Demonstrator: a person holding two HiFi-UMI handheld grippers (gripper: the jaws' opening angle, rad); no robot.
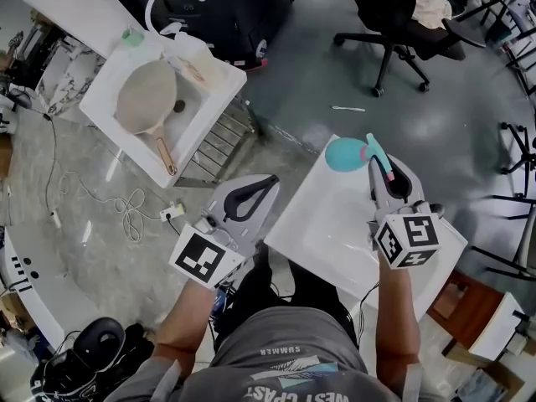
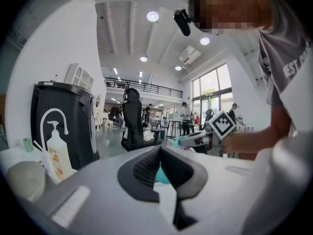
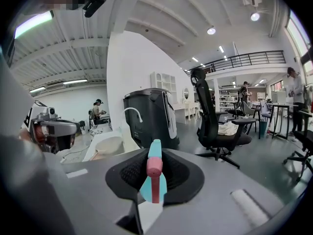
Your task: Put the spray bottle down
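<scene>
Spray bottle (image 3: 153,180) gripped between right tongs (image 3: 154,156), teal body beyond tips.

We look along the right gripper (image 3: 155,181) and find its dark pads closed on the spray bottle (image 3: 154,153) — the teal head stands upright between them, with its pink nozzle (image 3: 154,167) facing the camera. Beyond the jaws stands a black cabinet (image 3: 149,115) with a curved white tube on its front, and a white basin (image 3: 108,145) lies to its left. The left gripper (image 3: 51,131) shows at the left edge. A black office chair (image 3: 212,124) stands to the right on the grey floor (a pale cloth lies on its seat). People stand far off — too small to describe.
</scene>
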